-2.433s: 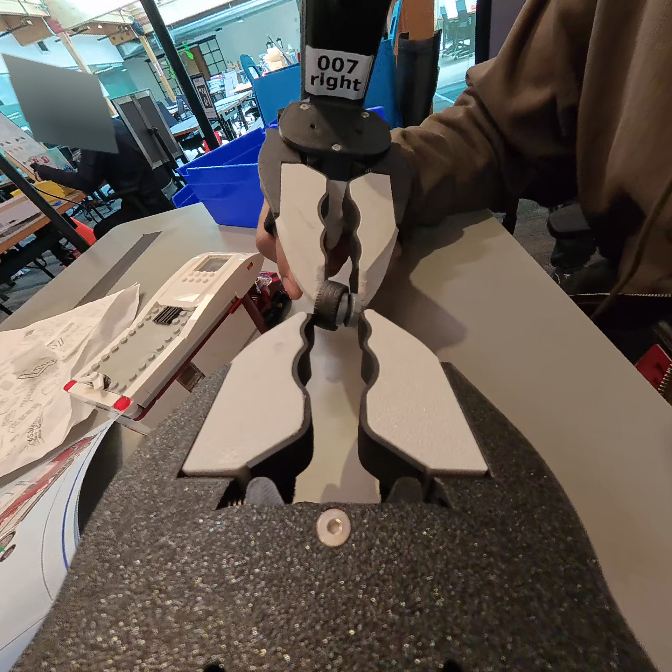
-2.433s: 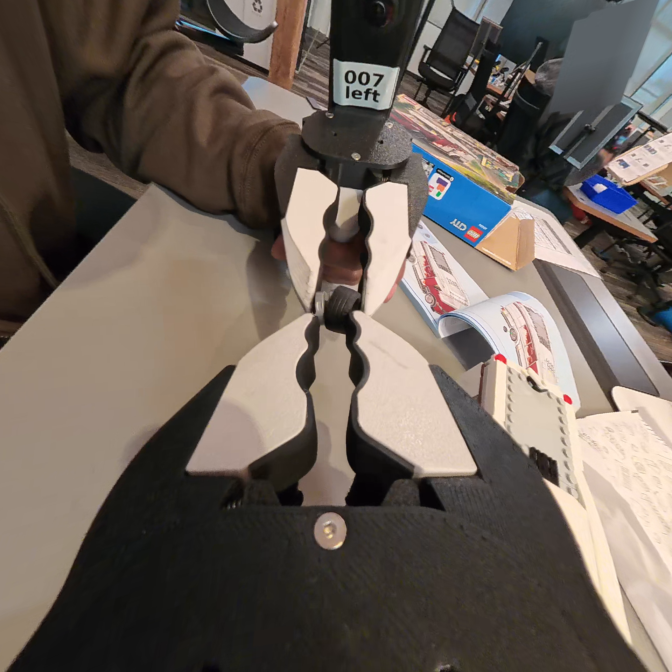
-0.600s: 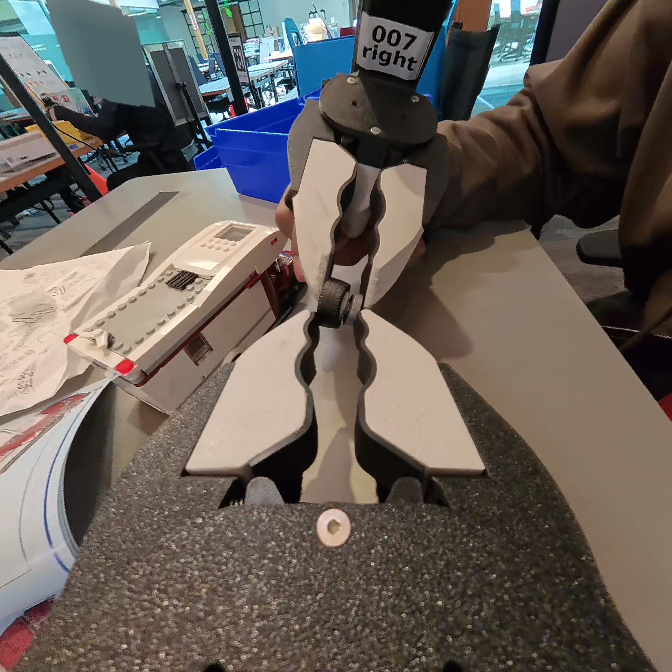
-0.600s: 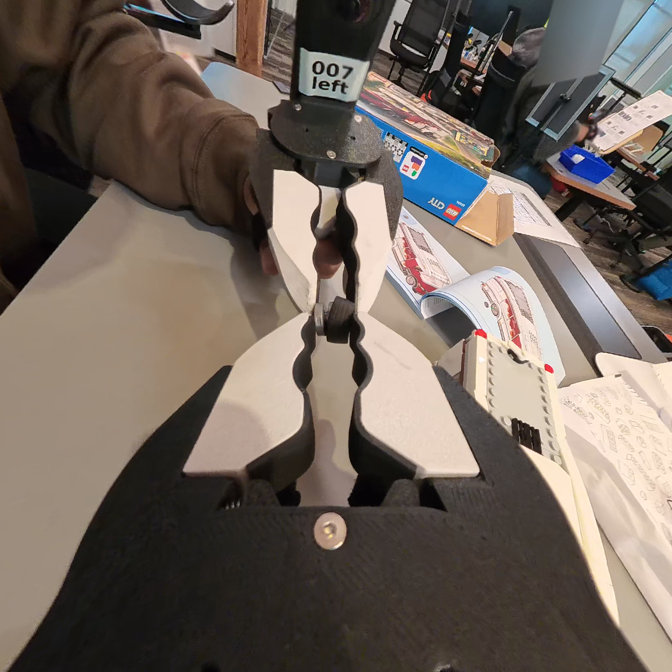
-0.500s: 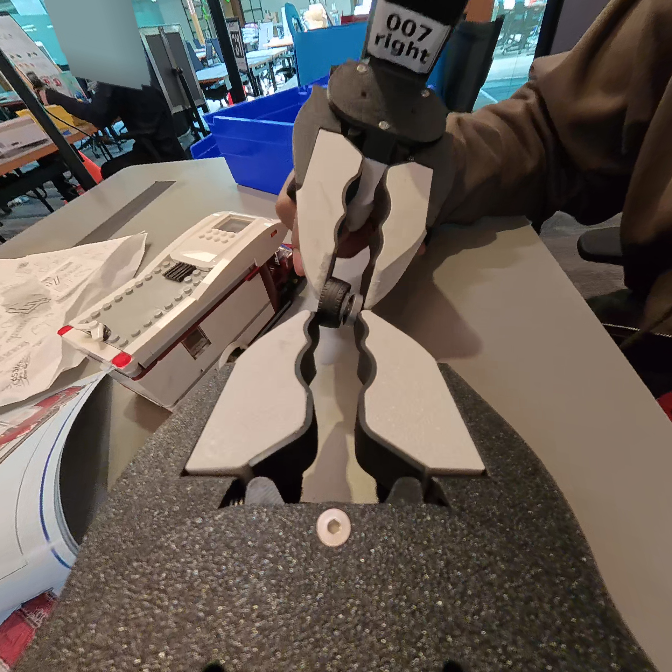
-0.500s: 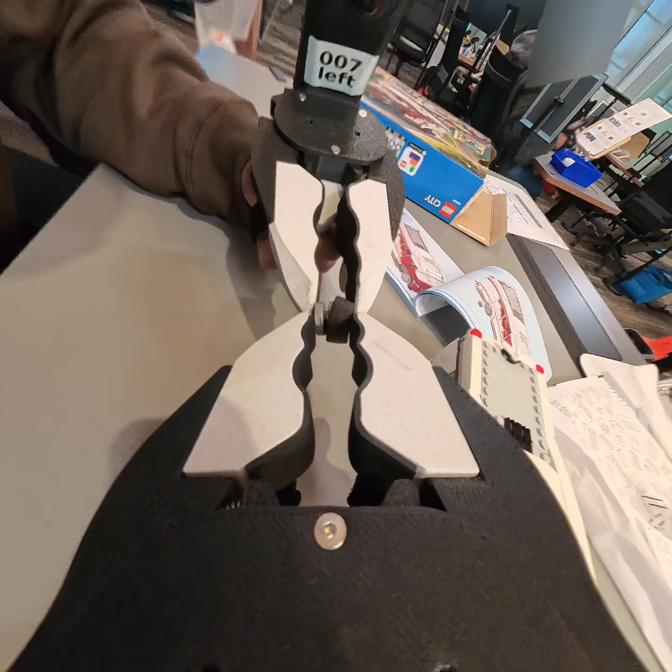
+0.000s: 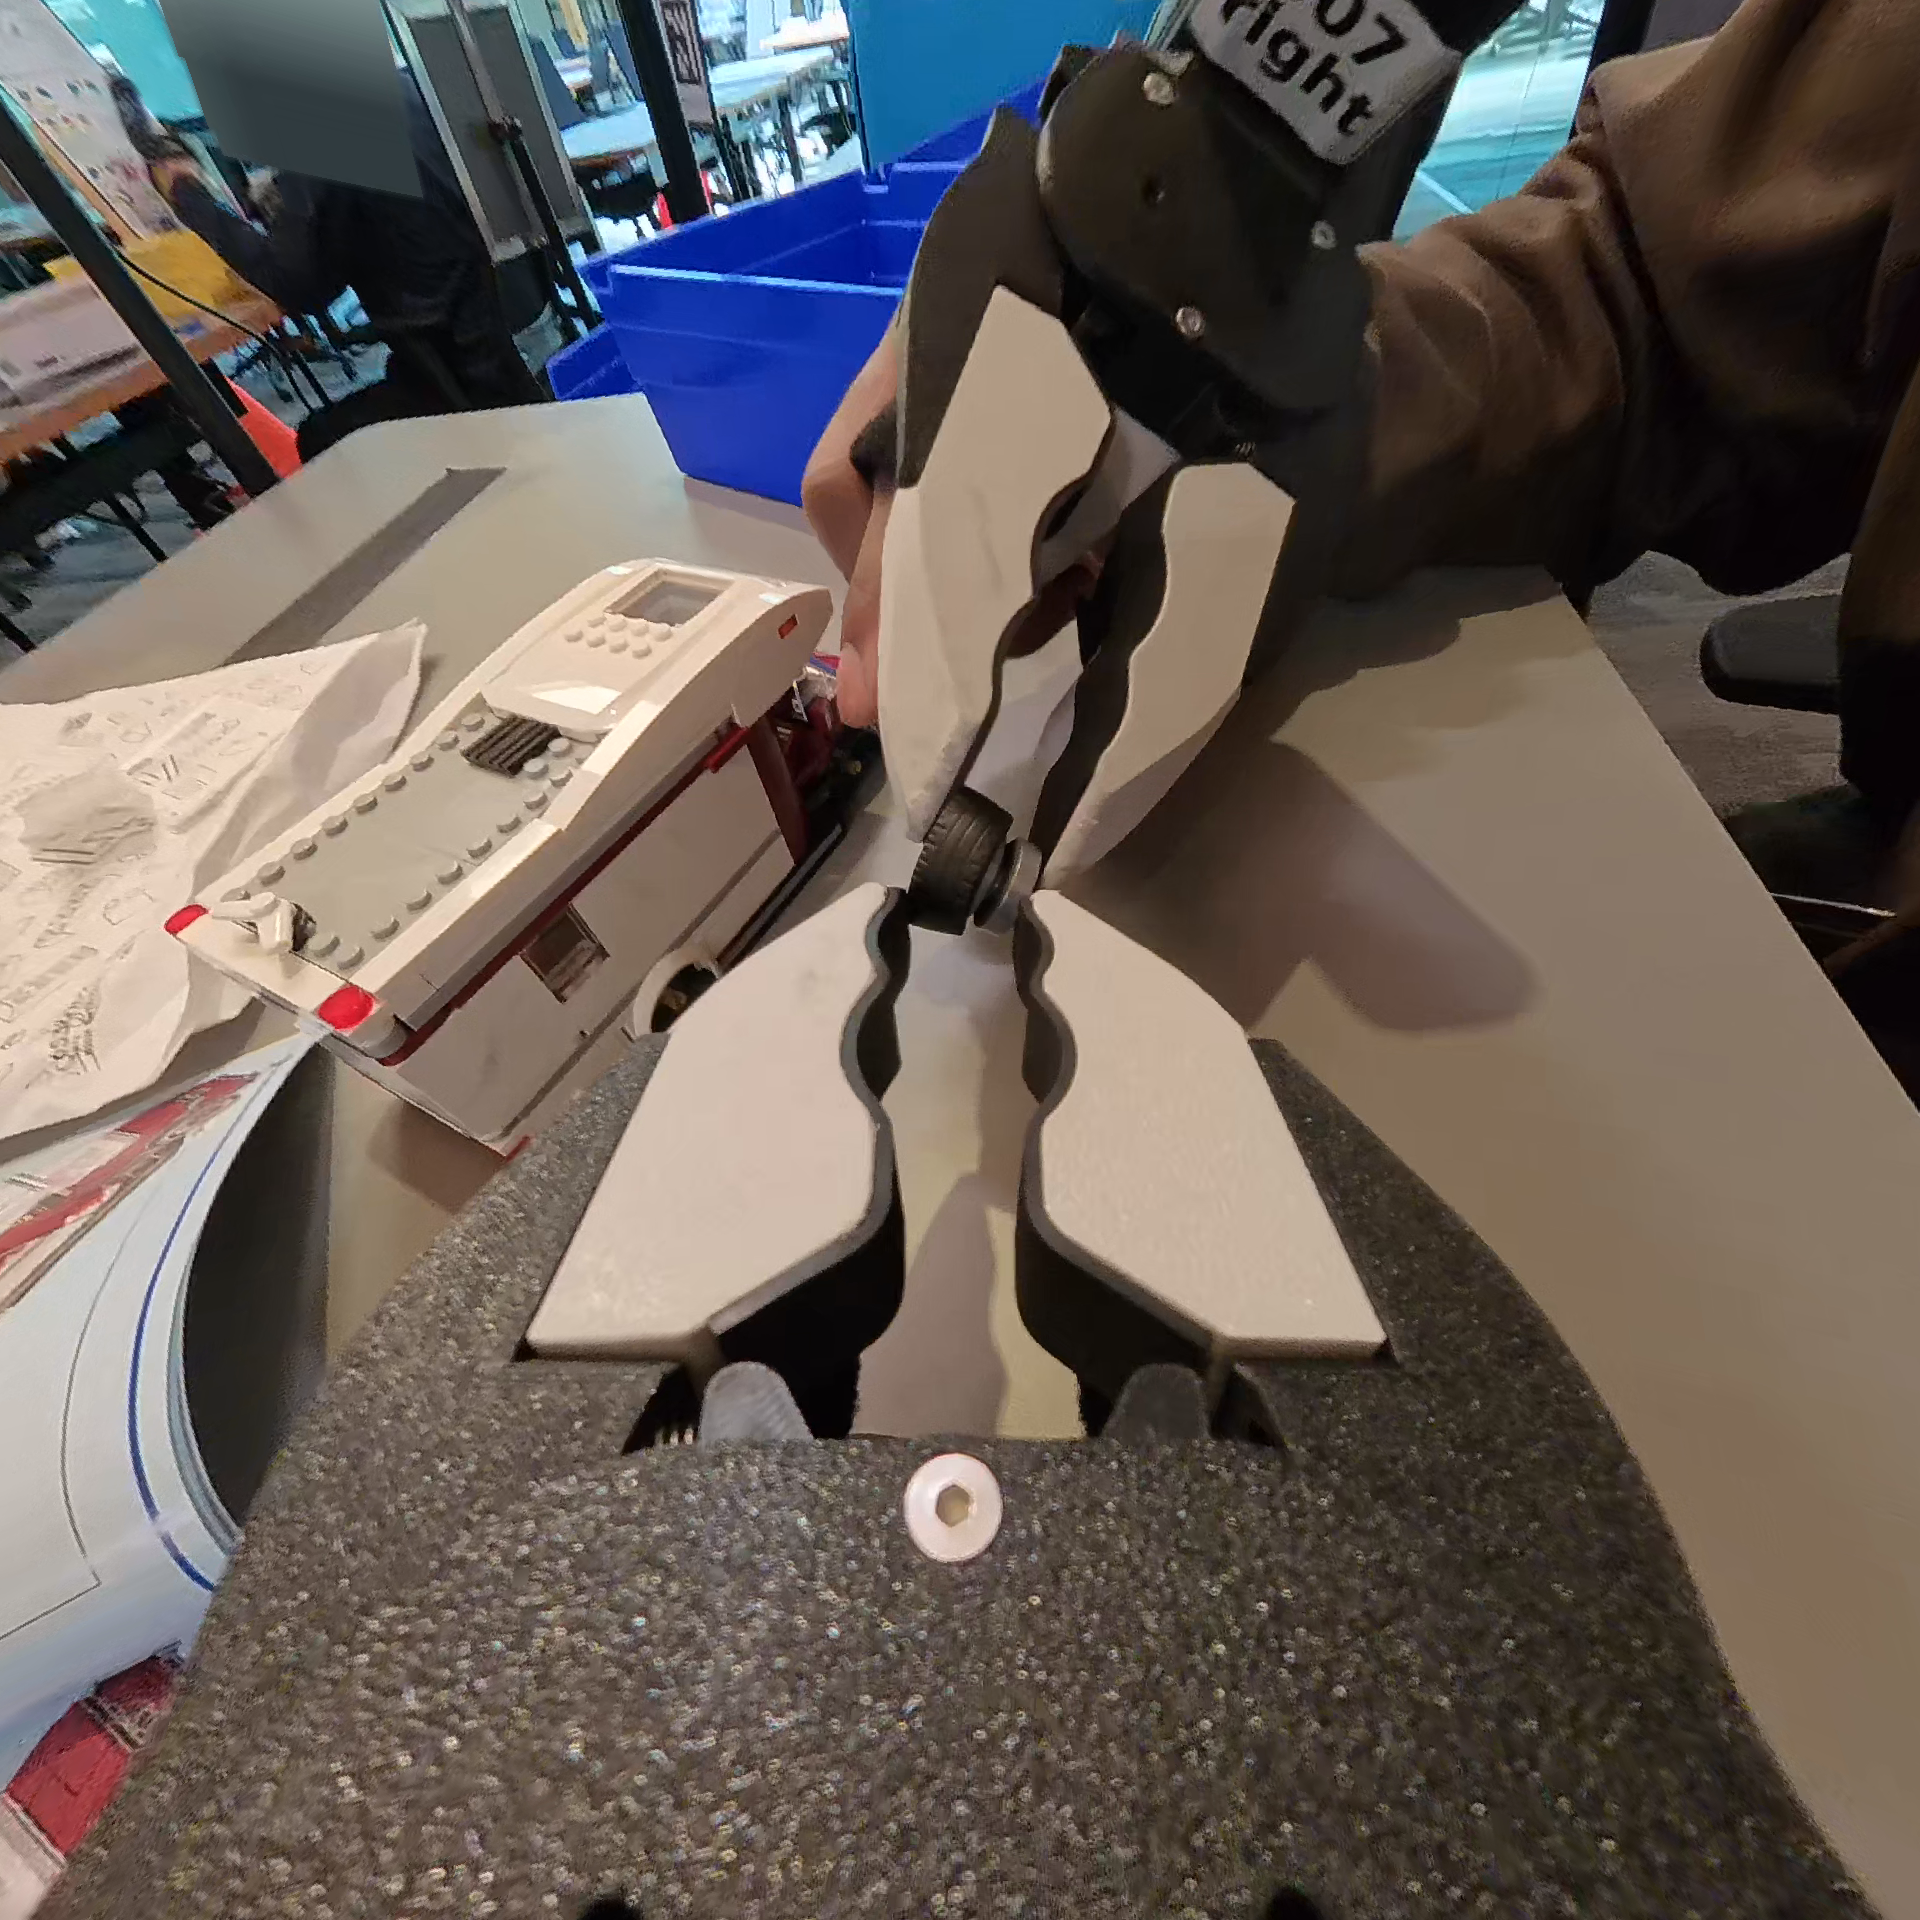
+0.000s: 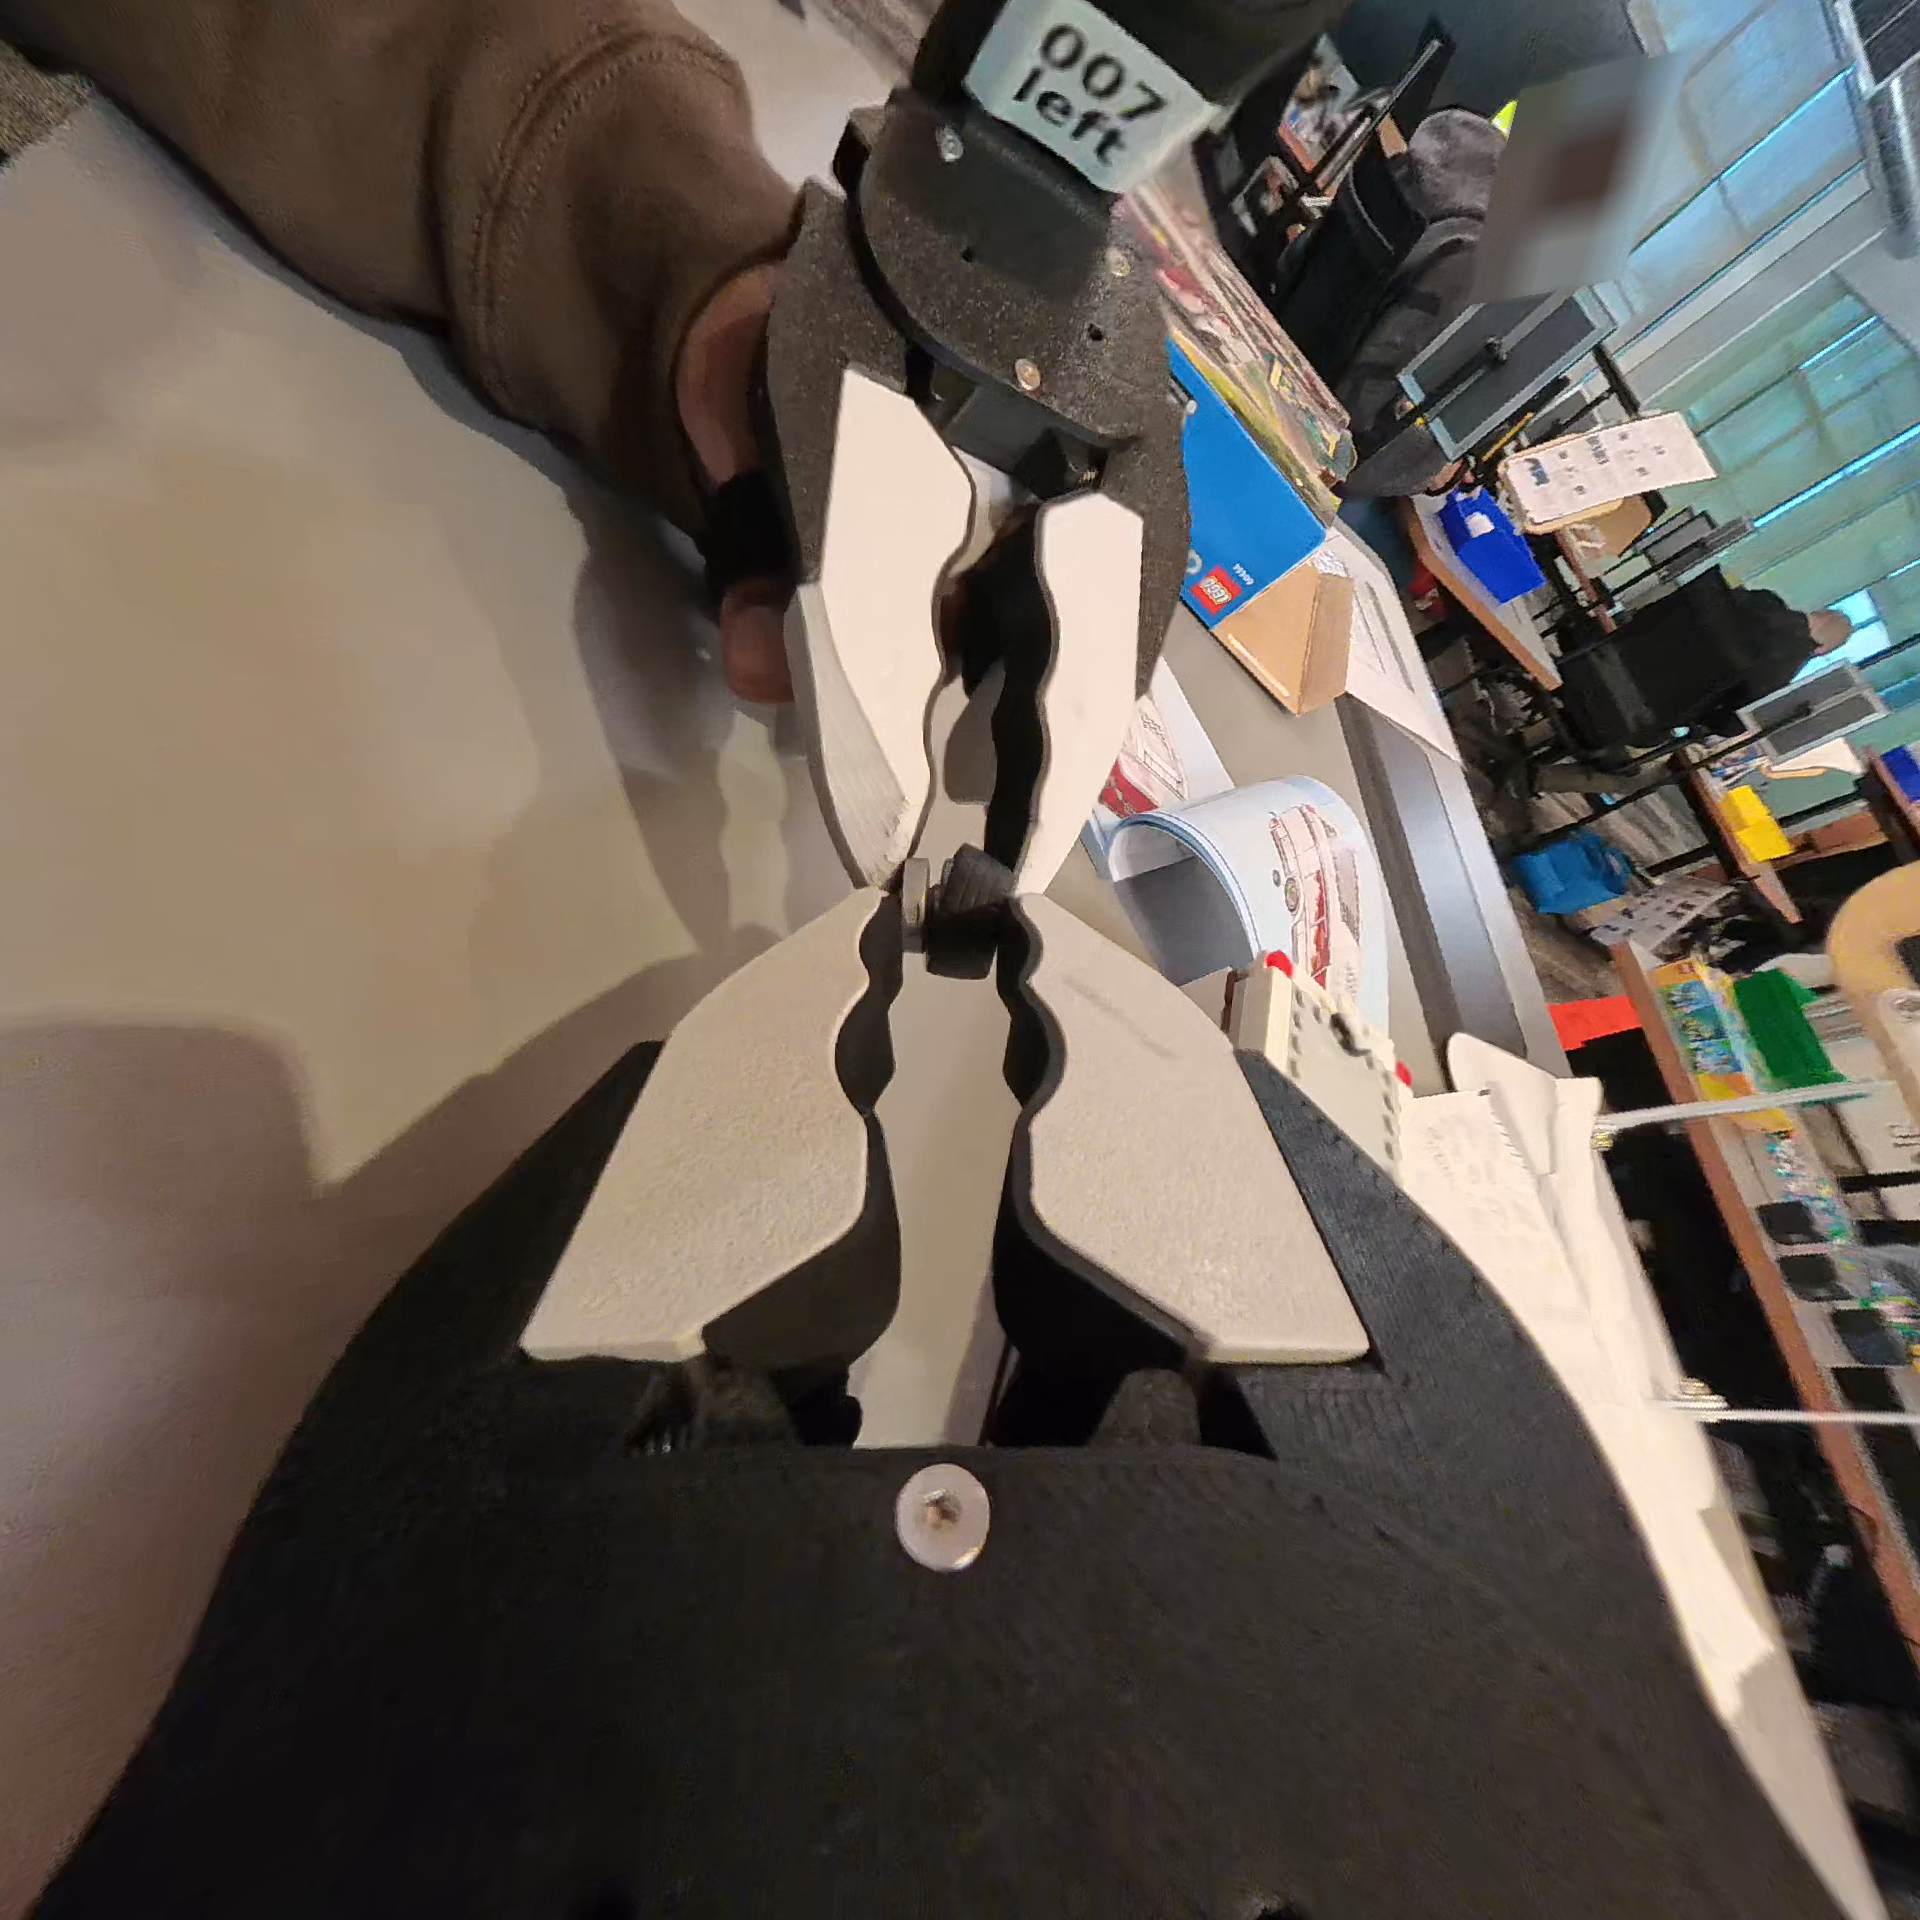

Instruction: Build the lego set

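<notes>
1. Lower centre of the frame: the right hand-held gripper (image 8: 951,930) has its two pale fingers (image 8: 748,1122) closed on a small black toy wheel (image 8: 966,925) with a grey hub.
2. Upper centre: the left hand-held gripper (image 8: 961,868), held by a hand (image 8: 727,416) in a brown sleeve, meets the same wheel tip to tip.
3. Left: bare pale tabletop (image 8: 260,727).
4. Right of the fingers: a curled booklet (image 8: 1278,873), a white brick-built model (image 8: 1320,1049) and crumpled paper (image 8: 1507,1195).
5. Upper right: a blue box (image 8: 1236,520).
</notes>
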Available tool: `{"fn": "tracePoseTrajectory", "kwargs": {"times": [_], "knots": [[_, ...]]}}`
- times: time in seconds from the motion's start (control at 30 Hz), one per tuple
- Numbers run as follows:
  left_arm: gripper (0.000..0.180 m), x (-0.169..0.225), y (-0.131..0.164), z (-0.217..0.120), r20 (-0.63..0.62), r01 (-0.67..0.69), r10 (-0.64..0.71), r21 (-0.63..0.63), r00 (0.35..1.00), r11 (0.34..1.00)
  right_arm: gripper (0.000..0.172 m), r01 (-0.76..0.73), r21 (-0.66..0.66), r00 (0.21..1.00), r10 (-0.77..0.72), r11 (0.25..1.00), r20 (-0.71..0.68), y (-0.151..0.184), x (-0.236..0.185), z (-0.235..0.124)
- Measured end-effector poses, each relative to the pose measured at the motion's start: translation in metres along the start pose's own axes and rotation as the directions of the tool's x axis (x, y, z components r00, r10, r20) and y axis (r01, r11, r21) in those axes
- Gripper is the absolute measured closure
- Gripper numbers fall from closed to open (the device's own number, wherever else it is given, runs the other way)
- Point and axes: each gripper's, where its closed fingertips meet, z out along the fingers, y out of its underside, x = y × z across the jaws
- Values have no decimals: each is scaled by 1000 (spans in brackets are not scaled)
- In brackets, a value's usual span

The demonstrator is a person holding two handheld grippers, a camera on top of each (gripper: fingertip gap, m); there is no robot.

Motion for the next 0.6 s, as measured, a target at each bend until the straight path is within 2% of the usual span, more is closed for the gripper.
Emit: {"fn": "tracePoseTrajectory", "kwargs": {"times": [0.13,0.27,0.37,0.6], "knots": [[157,7,-9,-2,-46,-3,6,62,999,998,154,-159,90,985,151,983,88,-8,0,-5],[150,16,-11,-5,-123,16,-6,82,992,997,155,-221,112,963,199,969,183,-14,-10,-7],[157,23,-14,-6,-151,-11,27,105,988,994,155,-252,115,948,221,961,228,-17,-14,-8],[160,14,-16,-7,-50,-88,93,98,994,991,155,-290,109,942,264,951,207,-14,-7,-7]]}}
